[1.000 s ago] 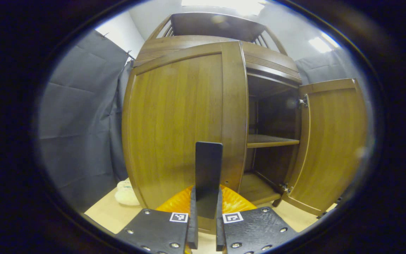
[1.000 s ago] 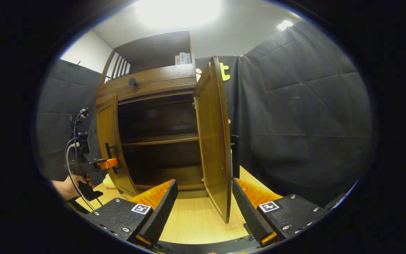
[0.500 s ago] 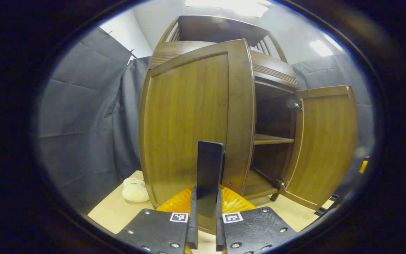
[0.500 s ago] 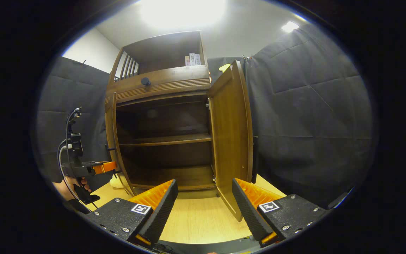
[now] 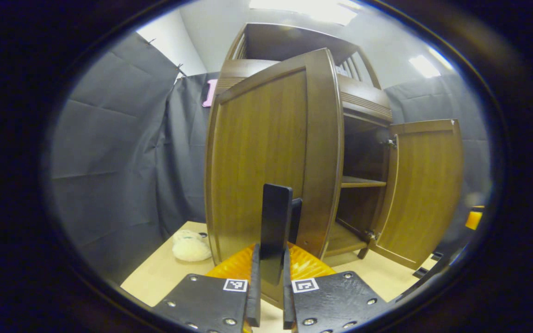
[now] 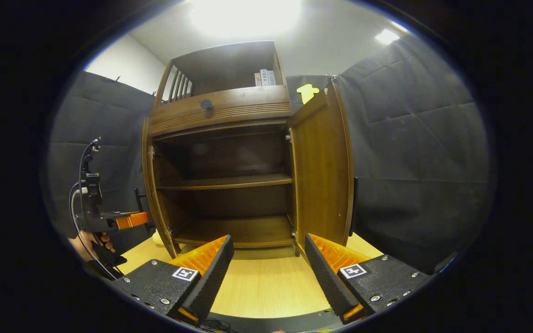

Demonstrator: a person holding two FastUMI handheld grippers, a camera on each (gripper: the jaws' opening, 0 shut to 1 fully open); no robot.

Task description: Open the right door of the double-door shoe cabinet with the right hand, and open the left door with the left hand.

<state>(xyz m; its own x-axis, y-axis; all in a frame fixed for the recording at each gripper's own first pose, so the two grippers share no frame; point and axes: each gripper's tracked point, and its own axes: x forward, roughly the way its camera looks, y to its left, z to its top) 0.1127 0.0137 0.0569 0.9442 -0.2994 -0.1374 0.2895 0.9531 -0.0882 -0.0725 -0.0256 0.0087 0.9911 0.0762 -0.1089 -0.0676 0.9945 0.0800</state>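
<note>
No writing can be read: the fingers carry small black-and-white square markers, and the few items standing on the cabinet's top shelf (image 6: 263,77) are too small to make out. The shoe cabinet (image 6: 222,108) is dark brown wood with a round knob (image 6: 207,104) on its upper band, and it stands on a pale wooden floor (image 6: 266,286) against the black cloth wall. The right door (image 6: 323,171) is swung wide open to the right, showing two bare shelves inside. The left door (image 5: 266,157) is swung partly out. The left gripper (image 5: 270,277) has its jaws closed tight on the door's black handle (image 5: 275,222). The right gripper (image 6: 269,268) sits near the floor in front of the cabinet, jaws wide apart and holding nothing. A pale plush object (image 5: 190,245) lies on the floor left of the cabinet.
</note>
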